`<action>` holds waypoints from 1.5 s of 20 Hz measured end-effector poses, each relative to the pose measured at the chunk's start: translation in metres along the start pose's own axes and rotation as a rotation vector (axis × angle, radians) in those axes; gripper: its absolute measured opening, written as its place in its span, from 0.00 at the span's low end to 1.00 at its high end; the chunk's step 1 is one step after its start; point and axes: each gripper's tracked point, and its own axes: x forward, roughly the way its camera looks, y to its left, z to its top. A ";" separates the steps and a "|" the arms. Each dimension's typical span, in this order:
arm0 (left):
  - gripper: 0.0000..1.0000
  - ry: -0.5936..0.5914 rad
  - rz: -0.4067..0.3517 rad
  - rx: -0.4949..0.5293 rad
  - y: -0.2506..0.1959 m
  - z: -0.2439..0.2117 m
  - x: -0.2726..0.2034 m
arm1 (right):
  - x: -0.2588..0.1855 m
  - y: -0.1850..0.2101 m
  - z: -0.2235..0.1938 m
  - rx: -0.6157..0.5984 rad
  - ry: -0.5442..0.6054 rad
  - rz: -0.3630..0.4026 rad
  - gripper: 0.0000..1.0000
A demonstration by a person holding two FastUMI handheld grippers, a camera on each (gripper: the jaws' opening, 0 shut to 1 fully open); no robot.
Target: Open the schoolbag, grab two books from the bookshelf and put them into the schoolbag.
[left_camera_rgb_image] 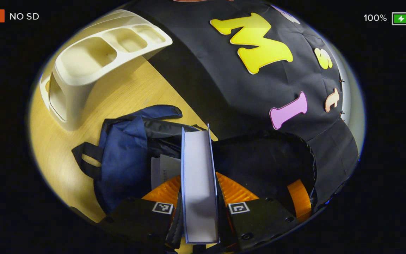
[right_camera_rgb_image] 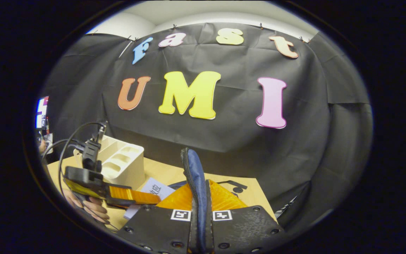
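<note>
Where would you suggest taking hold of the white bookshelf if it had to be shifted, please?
Probably at the bookshelf's top rim, coming from above. In the left gripper view its open compartments face up, leaving thin dividing walls that a hand-held gripper could straddle; the outer body looks too broad and smooth to span.
</note>
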 end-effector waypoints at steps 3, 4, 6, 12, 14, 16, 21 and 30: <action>0.43 -0.001 -0.064 -0.043 0.002 -0.019 0.027 | -0.002 0.013 0.001 -0.014 -0.008 0.024 0.08; 0.43 -0.007 -0.085 -0.047 0.003 -0.023 0.032 | -0.002 0.015 0.001 -0.022 -0.008 0.026 0.08; 0.43 -0.007 -0.128 -0.052 0.003 -0.037 0.046 | -0.003 0.019 0.001 -0.024 -0.007 0.021 0.08; 0.40 0.004 -0.114 -0.055 0.013 -0.046 0.054 | 0.000 0.021 -0.007 0.007 0.008 0.007 0.07; 0.53 0.048 -0.052 -0.031 0.026 -0.049 0.052 | 0.002 0.011 -0.015 0.016 0.016 -0.027 0.08; 0.62 0.070 -0.032 0.000 0.028 -0.050 0.043 | 0.003 0.004 -0.026 0.037 0.044 -0.042 0.08; 0.68 0.130 0.023 0.096 0.041 -0.055 0.019 | 0.000 -0.008 -0.036 0.042 0.055 -0.087 0.08; 0.77 0.040 0.229 0.319 0.061 -0.023 -0.024 | -0.005 0.000 -0.049 0.016 0.079 -0.099 0.08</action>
